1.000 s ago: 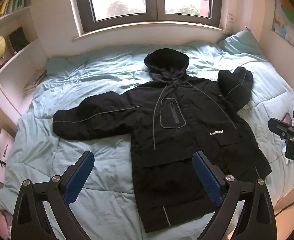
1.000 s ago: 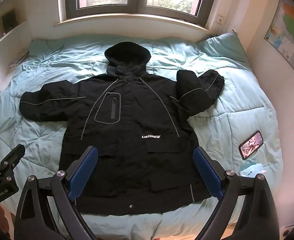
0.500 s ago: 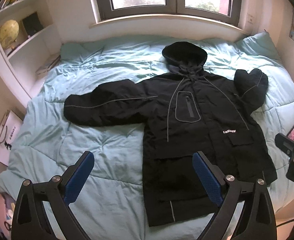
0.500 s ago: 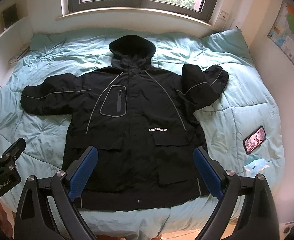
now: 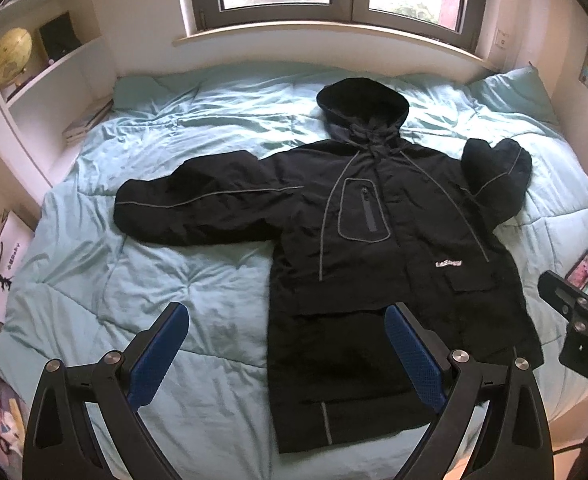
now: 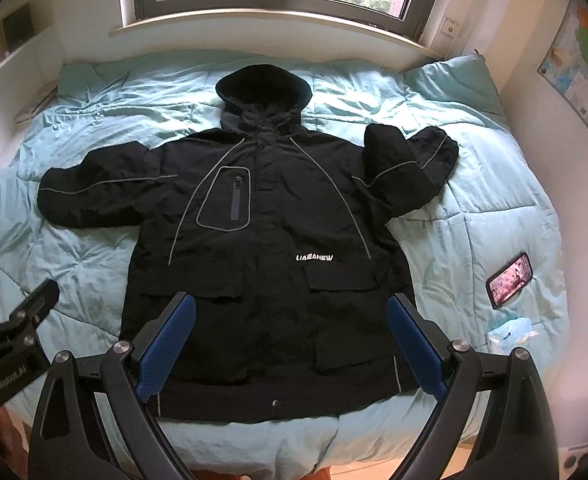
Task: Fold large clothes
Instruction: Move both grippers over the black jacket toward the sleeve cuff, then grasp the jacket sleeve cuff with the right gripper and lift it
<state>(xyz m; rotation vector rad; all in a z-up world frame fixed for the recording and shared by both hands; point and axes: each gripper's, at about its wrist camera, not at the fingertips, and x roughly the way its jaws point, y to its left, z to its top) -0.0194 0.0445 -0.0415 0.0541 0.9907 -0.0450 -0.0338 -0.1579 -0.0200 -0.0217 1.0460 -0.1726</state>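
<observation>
Both views panned slightly — left hand-held gripper [image 5: 286, 356], right hand-held gripper [image 6: 292, 350] spread wide above jacket [image 6: 262, 232]

Black jacket [image 6: 262, 216] lies flat on bed [image 6: 474, 200]; right tongs [image 6: 292, 346] (spread wide) hover above.

I see a black jacket [image 6: 266, 248] with thin grey piping and white chest lettering, lying on a pale teal quilt [image 6: 474, 200]. My left tongs [image 5: 286, 356] and right tongs [image 6: 292, 346] are black with blue pads. Right of the jacket lies a black-edged phone [image 6: 510, 279] with a reddish screen.
</observation>
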